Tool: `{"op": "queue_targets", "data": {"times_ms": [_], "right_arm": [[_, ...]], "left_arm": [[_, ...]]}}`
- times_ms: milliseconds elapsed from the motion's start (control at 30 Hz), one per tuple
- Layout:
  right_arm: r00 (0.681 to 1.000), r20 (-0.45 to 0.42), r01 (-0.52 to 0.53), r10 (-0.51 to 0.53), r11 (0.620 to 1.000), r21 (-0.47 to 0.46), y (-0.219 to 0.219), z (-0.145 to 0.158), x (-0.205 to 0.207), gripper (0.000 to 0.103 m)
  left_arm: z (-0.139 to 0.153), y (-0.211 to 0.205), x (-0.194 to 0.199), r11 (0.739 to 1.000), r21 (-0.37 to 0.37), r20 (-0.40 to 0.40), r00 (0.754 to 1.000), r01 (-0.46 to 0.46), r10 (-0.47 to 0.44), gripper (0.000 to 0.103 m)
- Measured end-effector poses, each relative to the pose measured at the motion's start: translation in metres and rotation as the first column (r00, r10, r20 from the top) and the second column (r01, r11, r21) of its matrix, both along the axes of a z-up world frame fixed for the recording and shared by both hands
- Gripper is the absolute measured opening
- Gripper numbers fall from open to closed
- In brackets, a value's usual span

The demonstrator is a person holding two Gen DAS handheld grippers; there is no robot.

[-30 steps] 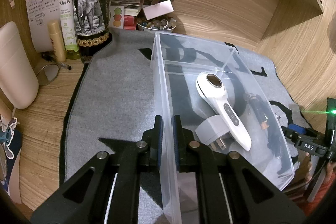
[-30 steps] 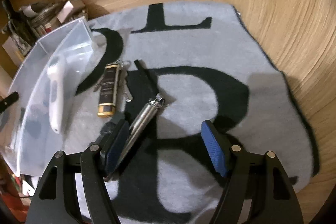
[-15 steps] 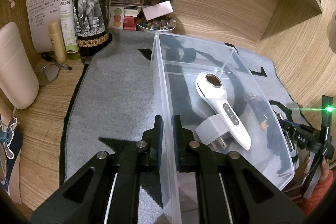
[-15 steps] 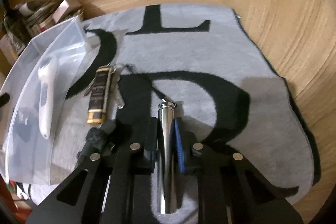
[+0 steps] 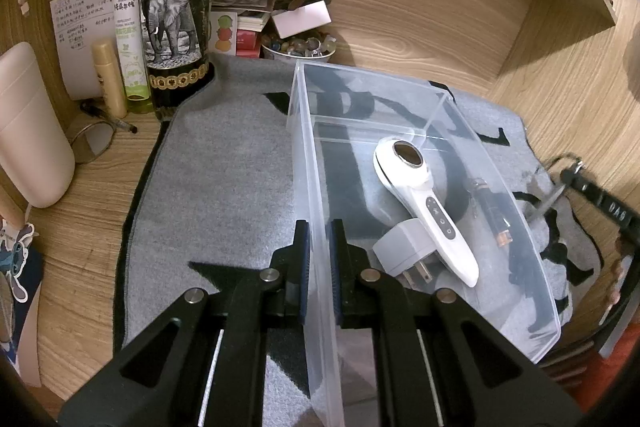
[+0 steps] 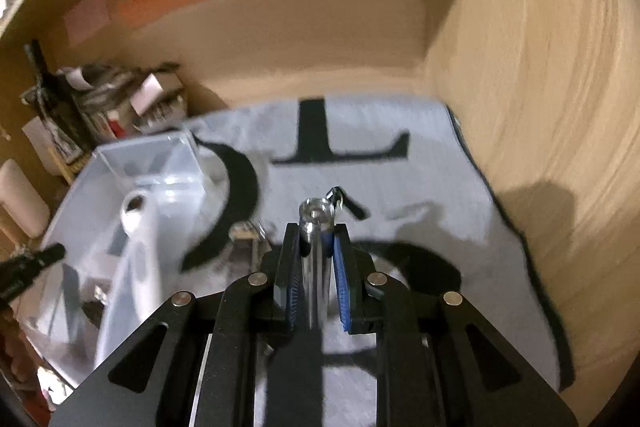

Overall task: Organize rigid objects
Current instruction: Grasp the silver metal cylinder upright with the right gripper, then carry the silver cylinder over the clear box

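Observation:
My left gripper [image 5: 319, 227] is shut on the near-left wall of a clear plastic bin [image 5: 308, 131]. Inside the bin lie a white handheld device [image 5: 424, 199] and a white plug adapter [image 5: 404, 251]. My right gripper [image 6: 316, 235] is shut on a silver metal tube [image 6: 316, 259], held off the grey mat with its capped end and a small ring pointing away. The bin [image 6: 120, 187] shows at the left of the right wrist view. A dark lighter-like item with keys [image 6: 244, 231] lies on the mat beside it, also seen through the bin wall as a dark cylinder [image 5: 492, 215].
A wine bottle [image 5: 176, 7], a green spray bottle [image 5: 130, 27], papers and a bowl of stones [image 5: 298, 47] crowd the back left. A cream container [image 5: 28, 127] stands at the left. Wooden walls close in behind and to the right [image 6: 540, 107]. The grey lettered mat [image 6: 400, 187] covers the desk.
The right gripper closed on the silver tube that lay on the mat and lifted it upward. The left gripper kept its hold on the bin wall without moving.

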State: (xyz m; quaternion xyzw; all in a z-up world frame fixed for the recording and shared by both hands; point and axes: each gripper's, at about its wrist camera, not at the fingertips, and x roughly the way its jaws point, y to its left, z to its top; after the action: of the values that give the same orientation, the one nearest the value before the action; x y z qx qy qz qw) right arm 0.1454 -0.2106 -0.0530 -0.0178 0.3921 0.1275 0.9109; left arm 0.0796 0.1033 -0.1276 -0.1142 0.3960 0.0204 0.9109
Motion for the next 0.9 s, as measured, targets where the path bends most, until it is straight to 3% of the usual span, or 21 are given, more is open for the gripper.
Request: {"op": "queue_targets", "data": {"times_ms": [500, 700, 900], "right_arm": [[0.961, 0.181, -0.220, 0.211, 0.975, 0.034, 0.066, 0.057, -0.012, 0.014], [0.933, 0.174, -0.324, 0.315, 0.946, 0.025, 0.095, 0.058, -0.019, 0.014], [0.909, 0.108, -0.404, 0.402, 0.915, -0.005, 0.122, 0.039, -0.025, 0.014]], "left_arm": [[0.001, -0.001, -0.001, 1.000, 0.000, -0.001, 1.000, -0.003, 0.003, 0.009], [0.001, -0.001, -0.002, 1.000, 0.000, -0.001, 1.000, -0.002, 0.002, 0.009], [0.001, -0.001, -0.002, 1.000, -0.001, -0.001, 1.000, -0.002, 0.002, 0.009]]}}
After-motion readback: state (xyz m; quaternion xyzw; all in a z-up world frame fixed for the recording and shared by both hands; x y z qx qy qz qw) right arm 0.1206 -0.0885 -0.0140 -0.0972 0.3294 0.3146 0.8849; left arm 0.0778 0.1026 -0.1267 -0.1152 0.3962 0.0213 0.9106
